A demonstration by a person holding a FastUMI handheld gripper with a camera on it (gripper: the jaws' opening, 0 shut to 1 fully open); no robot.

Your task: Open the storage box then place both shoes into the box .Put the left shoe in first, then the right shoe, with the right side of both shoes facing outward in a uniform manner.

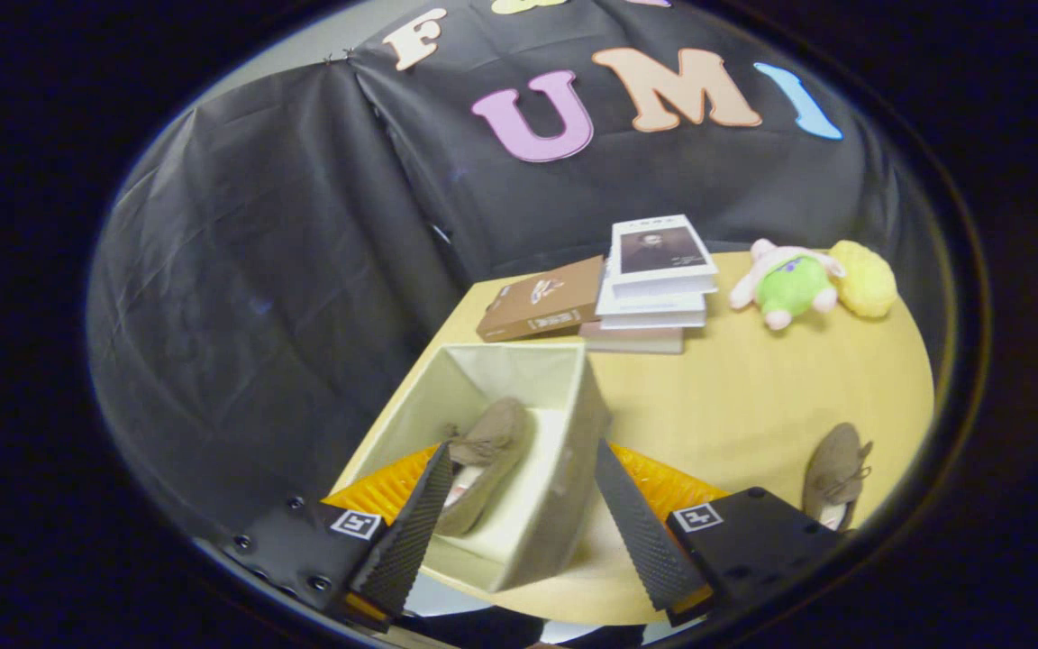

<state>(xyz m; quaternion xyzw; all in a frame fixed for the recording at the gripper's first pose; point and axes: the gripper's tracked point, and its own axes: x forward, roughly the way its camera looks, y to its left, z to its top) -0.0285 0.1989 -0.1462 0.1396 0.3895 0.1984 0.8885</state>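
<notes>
Lying inside the open storage box (564,424), one shoe (483,460) marks the first placement done, while the second shoe (834,473) waits on the counter (753,397) to the right, the gripper (519,514) jaws spread and empty.

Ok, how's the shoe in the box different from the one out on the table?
The shoe in the box lies inside the cream storage box, between the open tongs and touching neither finger. The shoe on the table sits on the bare wooden table, beyond the right-hand finger. Both are brown, with a small bow on top.
</notes>
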